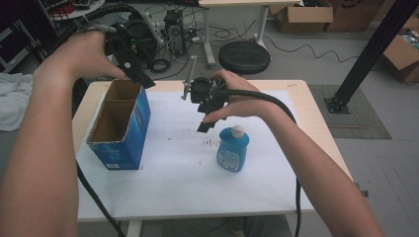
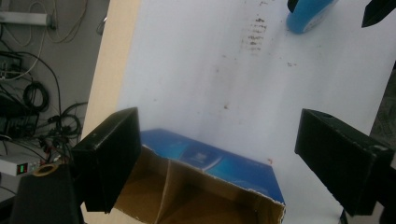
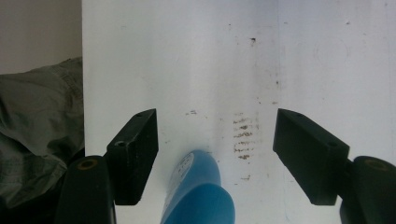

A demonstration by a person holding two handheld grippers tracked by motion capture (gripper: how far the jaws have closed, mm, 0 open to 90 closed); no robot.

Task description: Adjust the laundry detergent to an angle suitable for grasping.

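Note:
An open-topped blue cardboard box point(image 1: 121, 127) with an inner divider stands at the left of the white sheet. My left gripper point(image 1: 145, 80) hangs over its far end, open and holding nothing; in the left gripper view the box point(image 2: 219, 172) lies right below the spread jaws of the left gripper point(image 2: 219, 140). A blue bottle point(image 1: 233, 150) with a white cap stands near the middle. My right gripper point(image 1: 205, 124) hovers just beyond and left of it, open. In the right gripper view the bottle point(image 3: 198, 191) sits low between the jaws of the right gripper point(image 3: 215, 156), untouched.
The wooden table point(image 1: 301, 89) carries a white sheet with dark smudges point(image 1: 210, 143). A black stool point(image 1: 244, 57), cables and cardboard boxes point(image 1: 302, 15) lie on the floor beyond. A black post point(image 1: 368, 52) stands at the right. A white cloth point(image 1: 12, 101) lies at the left.

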